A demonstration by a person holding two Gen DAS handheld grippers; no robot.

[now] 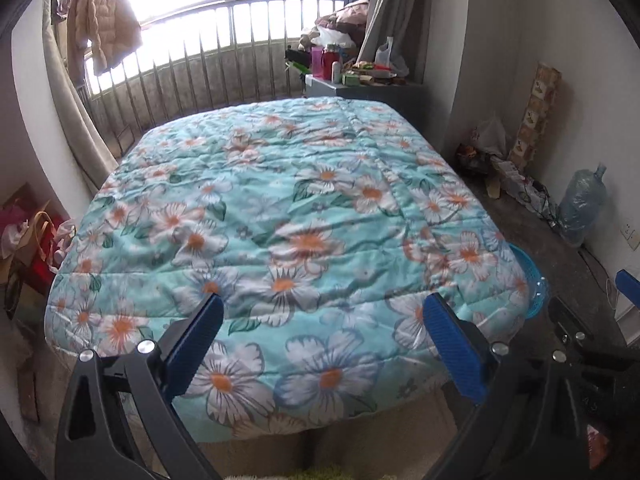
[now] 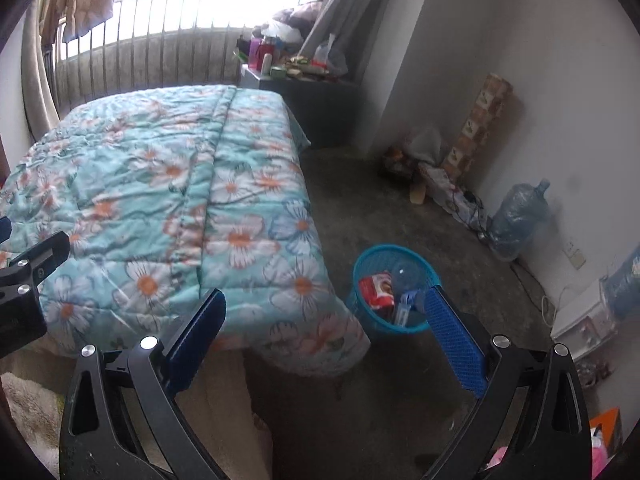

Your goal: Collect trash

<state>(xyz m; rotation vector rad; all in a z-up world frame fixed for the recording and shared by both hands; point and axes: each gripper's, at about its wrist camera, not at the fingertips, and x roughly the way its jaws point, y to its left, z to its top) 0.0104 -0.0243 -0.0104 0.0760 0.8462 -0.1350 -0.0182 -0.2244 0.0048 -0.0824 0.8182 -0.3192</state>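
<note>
Trash already sits in the bin (image 2: 394, 288), the blue mesh one on the floor just beside the near corner of the bed (image 2: 168, 184). In it I make out a red-and-white packet (image 2: 376, 288), something clear and round, and a small blue-and-white piece, though the mesh wall and my own finger cover part of the heap.

My right tongs (image 2: 326, 336) are spread wide with nothing between the fingers, and the bin lies just ahead of them, down and a little to the right, its rim meeting the right finger in the right wrist view. My left tongs (image 1: 322, 338) are likewise wide apart and empty, pointed over the quilt. From that side only a sliver of the bin (image 1: 534, 284) shows past the bed corner, so I judge the right hand much the nearer.

I see no loose trash on the quilt. By the far wall there is a clutter (image 2: 420, 160) of bags and wrappers, beside a water jug (image 2: 518, 220), well apart from the bin; whether any of it is trash is too small and blurred to tell. The floor under the bed is hidden.
</note>
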